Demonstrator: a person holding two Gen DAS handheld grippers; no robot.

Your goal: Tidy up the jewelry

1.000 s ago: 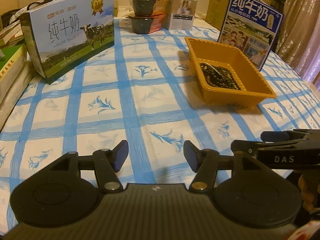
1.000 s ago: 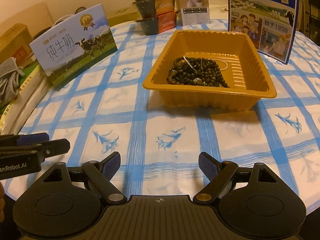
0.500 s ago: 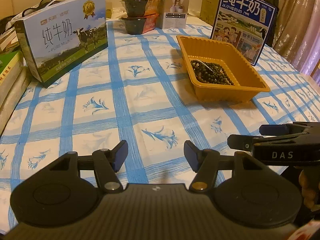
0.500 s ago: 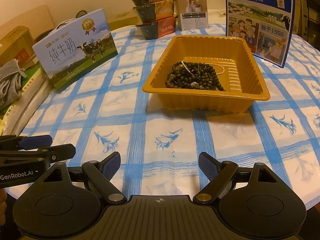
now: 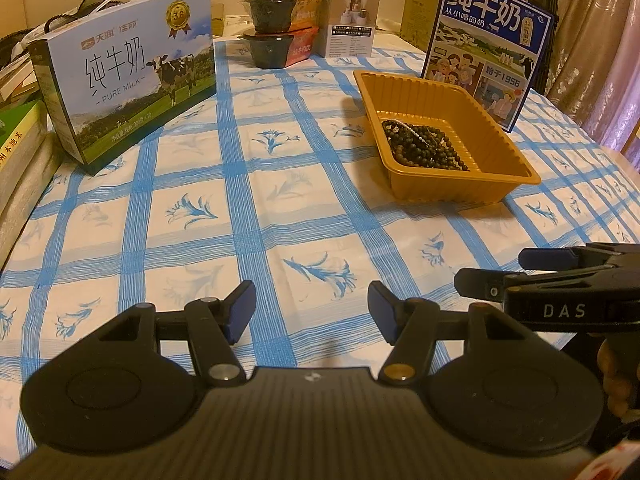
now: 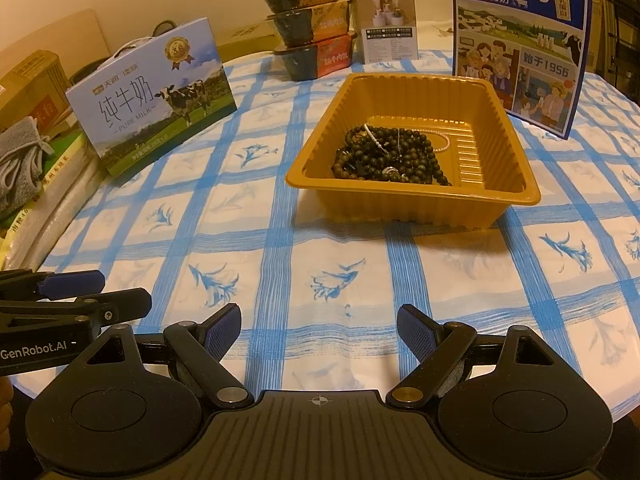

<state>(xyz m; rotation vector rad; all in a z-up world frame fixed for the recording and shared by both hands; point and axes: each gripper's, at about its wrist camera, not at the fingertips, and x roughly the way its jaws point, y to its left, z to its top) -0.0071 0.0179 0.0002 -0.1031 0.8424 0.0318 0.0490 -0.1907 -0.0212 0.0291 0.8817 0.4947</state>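
Observation:
An orange-brown plastic tray [image 5: 404, 80] [image 6: 400, 204] stands on the blue-checked tablecloth, ahead and to the right in the left wrist view, straight ahead in the right wrist view. In it lies a tangle of dark bead strands [image 5: 424, 148] [image 6: 384, 156] with a thin pale chain over them. My left gripper [image 5: 312, 310] hovers open over the cloth near the table's front edge, with nothing between its fingers. Beside it, my right gripper [image 6: 320, 330] stands wider open and is also empty. Each gripper shows at the edge of the other's view: the right gripper [image 5: 520, 272], the left gripper [image 6: 88, 292].
A cow-printed milk carton [image 5: 132, 72] stands at the left and a blue milk carton [image 5: 488, 36] behind the tray. Three stacked black food bowls [image 5: 280, 12] and a small white box [image 5: 352, 24] line the back. Books [image 5: 16, 148] and a grey cloth [image 6: 20, 160] sit on the left.
Both views have drifted only slightly, so the tray looks a touch farther off. The jaws of both grippers stand as wide as before and the beads lie unmoved.

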